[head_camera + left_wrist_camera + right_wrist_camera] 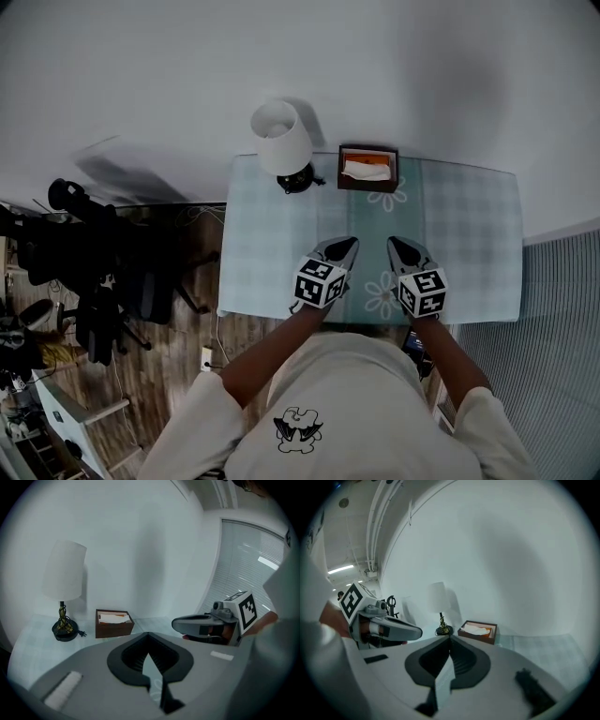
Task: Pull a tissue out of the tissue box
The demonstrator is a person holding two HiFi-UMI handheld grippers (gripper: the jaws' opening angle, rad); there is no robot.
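Note:
A dark brown tissue box stands at the back of the table, with a white tissue lying in its open top. Both grippers hover over the near half of the table, side by side and pointing at the box, well short of it. My left gripper has its jaws closed together, with nothing between them. My right gripper is shut and empty too. The left gripper view has the box ahead and left of the closed tips. In the right gripper view the box lies just past the tips.
A lamp with a white shade stands left of the box on the pale checked tablecloth. White wall runs behind the table. A dark office chair and clutter stand on the wooden floor to the left. Ribbed blinds are at the right.

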